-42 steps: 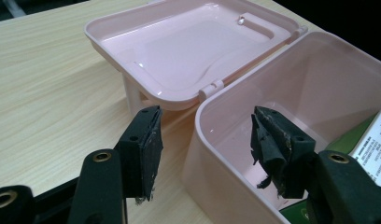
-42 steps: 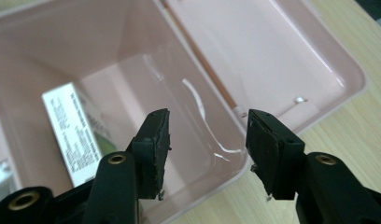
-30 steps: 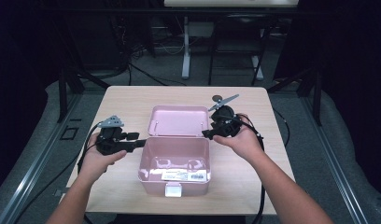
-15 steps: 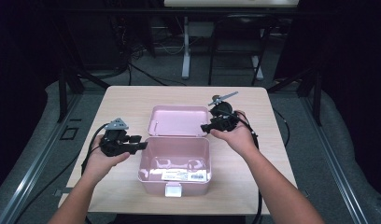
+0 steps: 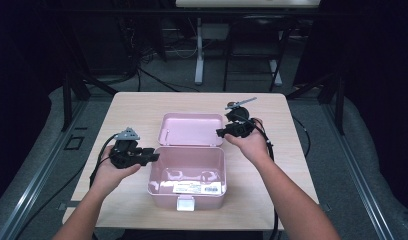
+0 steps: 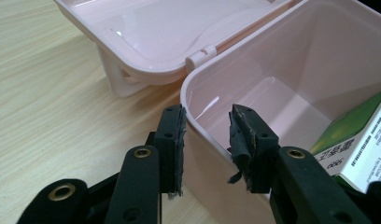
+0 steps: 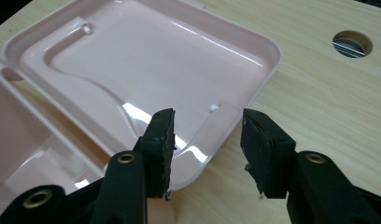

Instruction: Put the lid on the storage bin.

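1. Sitting open on a light wooden table (image 5: 142, 107) is a pale pink plastic box with a hinged lid (image 5: 187, 172), its lid (image 5: 192, 129) laid flat behind it toward the table's far edge.
2. The left gripper (image 5: 151, 154), a black two-jaw tool in the person's left hand (image 5: 109, 172), is at the box's left side. In the left gripper view its jaws straddle the box's near wall (image 6: 202, 135), one pad outside and one inside; they have just been closing, and whether the pads press the wall cannot be told.
3. The right gripper (image 5: 222, 132), held in the right hand (image 5: 252, 142), is at the lid's right edge. In the right gripper view its jaws stand apart over the lid's corner (image 7: 226, 116), gripping nothing; they have just been closing a little.
4. Inside the box lies a green and white printed carton (image 6: 356, 140), with a white label (image 5: 192, 188) showing from above.
5. A round cable hole (image 7: 352, 43) in the tabletop lies beyond the lid.
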